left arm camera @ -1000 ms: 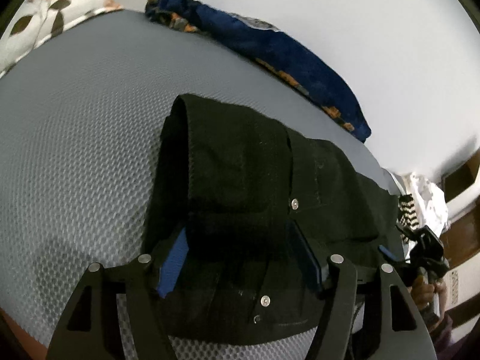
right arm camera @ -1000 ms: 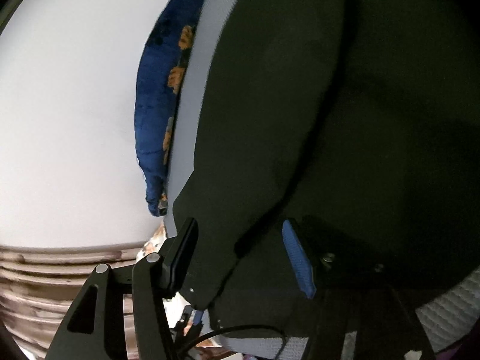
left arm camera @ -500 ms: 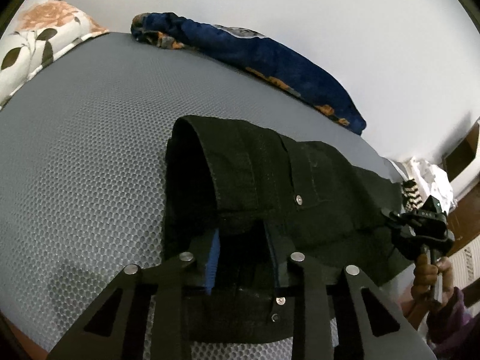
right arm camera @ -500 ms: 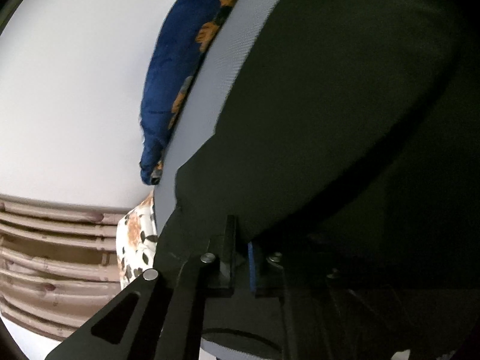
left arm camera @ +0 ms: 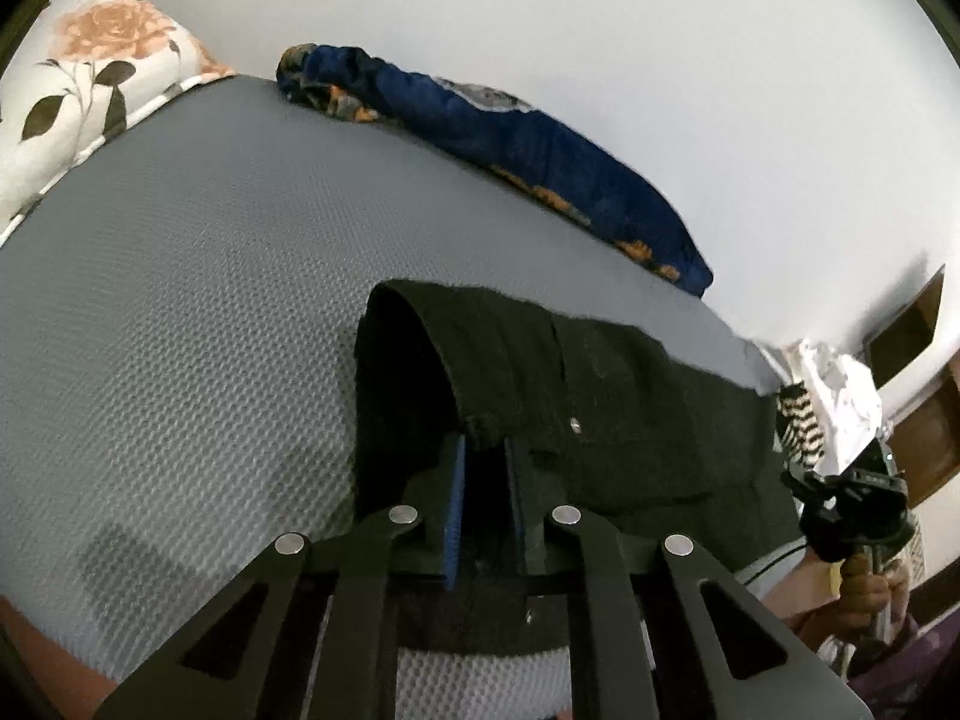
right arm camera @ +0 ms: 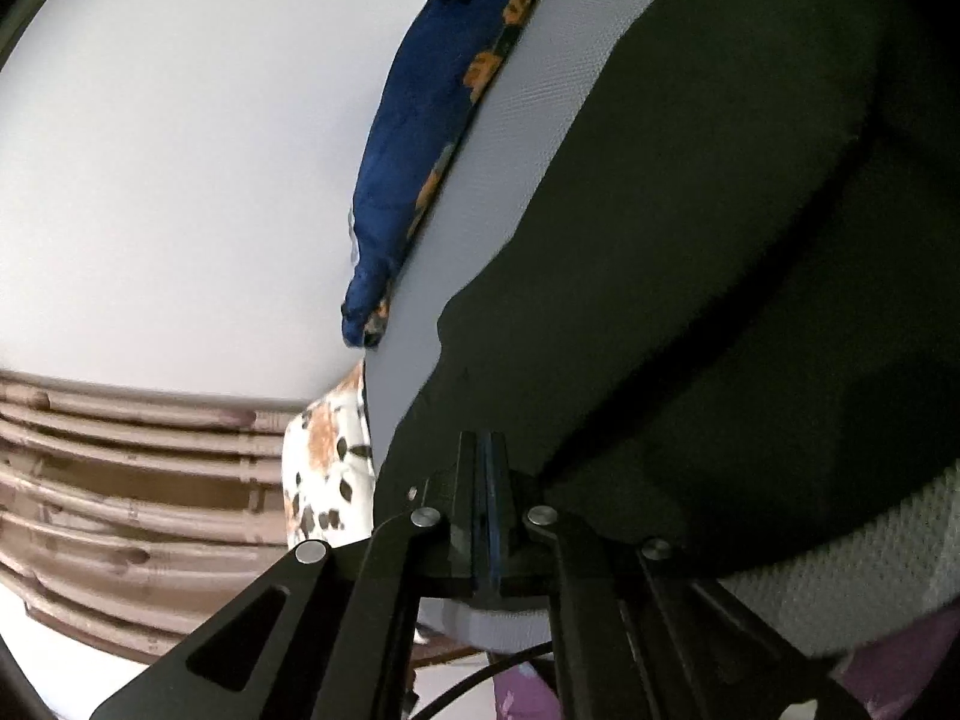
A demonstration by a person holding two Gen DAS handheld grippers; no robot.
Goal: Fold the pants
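Lying on the grey bed (left arm camera: 180, 312), the black pants (left arm camera: 600, 396) fill the middle, with a blue blanket (left arm camera: 540, 156) at 1 o'clock. The left gripper (left arm camera: 483, 456) pinches them; the right gripper (right arm camera: 487, 456) pinches their edge.

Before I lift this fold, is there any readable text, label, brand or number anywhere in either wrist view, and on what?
None readable.
black pants: no tag or label visible, only a plain rivet.
blue cloth: orange floral print, no lettering.
floral pillow: pattern only.
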